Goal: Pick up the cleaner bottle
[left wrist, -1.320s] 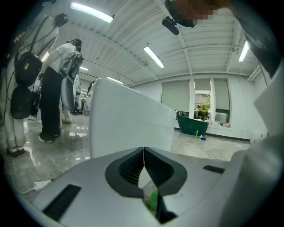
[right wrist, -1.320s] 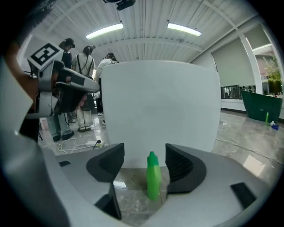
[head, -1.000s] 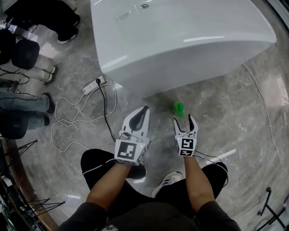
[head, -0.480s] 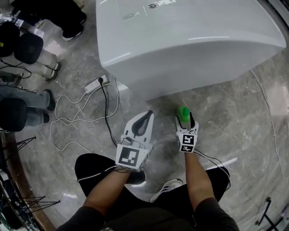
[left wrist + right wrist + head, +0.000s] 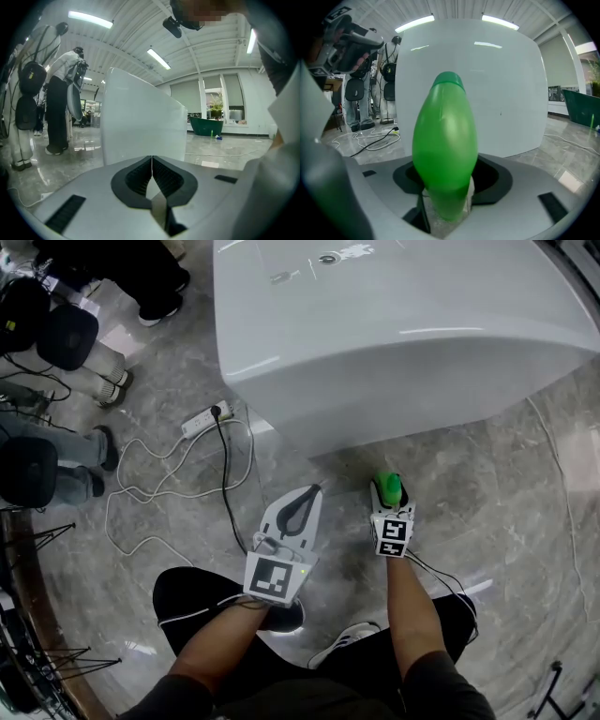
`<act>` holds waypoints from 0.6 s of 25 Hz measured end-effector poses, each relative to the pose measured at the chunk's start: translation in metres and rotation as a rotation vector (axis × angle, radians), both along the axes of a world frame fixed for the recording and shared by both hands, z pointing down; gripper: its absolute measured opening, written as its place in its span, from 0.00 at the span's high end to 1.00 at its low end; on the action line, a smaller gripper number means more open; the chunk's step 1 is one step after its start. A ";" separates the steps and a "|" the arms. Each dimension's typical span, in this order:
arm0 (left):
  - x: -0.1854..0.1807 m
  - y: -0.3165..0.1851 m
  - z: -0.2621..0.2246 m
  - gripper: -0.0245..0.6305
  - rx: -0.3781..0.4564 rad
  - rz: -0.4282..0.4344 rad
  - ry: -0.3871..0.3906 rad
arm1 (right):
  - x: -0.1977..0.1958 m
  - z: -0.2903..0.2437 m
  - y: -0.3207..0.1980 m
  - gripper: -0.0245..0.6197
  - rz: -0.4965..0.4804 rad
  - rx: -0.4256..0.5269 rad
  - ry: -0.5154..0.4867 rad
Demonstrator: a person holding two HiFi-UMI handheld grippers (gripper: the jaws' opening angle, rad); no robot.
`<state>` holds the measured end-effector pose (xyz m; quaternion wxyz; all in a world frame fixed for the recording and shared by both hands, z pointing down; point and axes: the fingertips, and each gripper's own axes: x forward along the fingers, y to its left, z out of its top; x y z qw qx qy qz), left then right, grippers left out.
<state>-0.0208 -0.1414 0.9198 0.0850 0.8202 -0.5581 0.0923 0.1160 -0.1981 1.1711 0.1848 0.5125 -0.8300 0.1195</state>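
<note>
The cleaner bottle (image 5: 387, 486) is bright green with a rounded top, upright on the grey marble floor just in front of the big white tub (image 5: 403, 324). My right gripper (image 5: 390, 495) is shut on it, one jaw on each side of its lower body. In the right gripper view the bottle (image 5: 445, 140) fills the middle, rising out of the right gripper (image 5: 446, 208). Whether it rests on the floor I cannot tell. My left gripper (image 5: 312, 493) hovers to the bottle's left, shut and empty; in the left gripper view the left gripper (image 5: 151, 161) has its jaws pressed together.
A white power strip (image 5: 204, 418) with a black plug lies left of the tub, and white and black cables (image 5: 159, 486) loop over the floor beside it. People's legs and shoes (image 5: 105, 381) stand at the far left. My own shoes (image 5: 345, 638) are below the grippers.
My right gripper moved forward around the green bottle and went from open to shut on it. The left gripper stayed shut and shifted a little forward alongside.
</note>
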 end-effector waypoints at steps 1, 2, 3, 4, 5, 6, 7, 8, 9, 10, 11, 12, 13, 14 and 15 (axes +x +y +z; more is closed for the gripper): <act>0.000 0.000 0.001 0.95 0.002 0.002 -0.006 | 0.000 0.000 0.000 0.62 -0.002 -0.002 0.007; -0.001 0.001 0.001 0.95 0.002 0.002 -0.008 | 0.000 0.000 0.000 0.65 -0.005 -0.004 0.013; -0.001 0.001 0.000 0.95 0.003 0.003 -0.008 | -0.001 0.000 0.000 0.65 -0.008 -0.006 0.016; 0.000 0.001 0.000 0.95 0.004 0.005 -0.008 | -0.001 0.000 0.000 0.66 -0.009 -0.009 0.018; 0.001 0.001 -0.001 0.95 0.006 0.007 -0.007 | -0.001 0.000 0.000 0.66 -0.009 -0.014 0.017; 0.002 0.001 -0.001 0.95 0.009 0.009 -0.005 | 0.000 -0.001 0.001 0.66 -0.008 -0.019 0.016; 0.002 0.001 -0.001 0.95 0.009 0.009 -0.004 | 0.001 -0.001 0.002 0.66 -0.009 -0.022 0.015; 0.003 0.001 -0.001 0.95 0.007 0.006 -0.002 | 0.002 -0.003 0.003 0.66 -0.011 -0.023 0.014; 0.004 0.001 -0.002 0.95 0.005 0.003 0.002 | 0.003 -0.005 0.004 0.66 -0.012 -0.022 0.014; 0.004 -0.001 -0.003 0.95 0.004 0.000 0.008 | 0.004 -0.008 0.005 0.66 -0.013 -0.018 0.015; 0.005 -0.003 -0.005 0.95 0.006 -0.001 0.015 | 0.004 -0.013 0.005 0.66 -0.014 -0.014 0.016; 0.006 -0.005 -0.007 0.95 0.007 -0.002 0.024 | 0.004 -0.019 0.006 0.66 -0.015 -0.007 0.016; 0.007 -0.007 -0.009 0.95 0.009 -0.003 0.033 | 0.003 -0.027 0.006 0.66 -0.014 0.000 0.015; 0.009 -0.009 -0.011 0.95 0.015 -0.003 0.041 | 0.004 -0.036 0.007 0.66 -0.012 0.007 0.017; 0.010 -0.011 -0.014 0.95 0.024 -0.003 0.046 | 0.005 -0.046 0.008 0.66 -0.010 0.013 0.018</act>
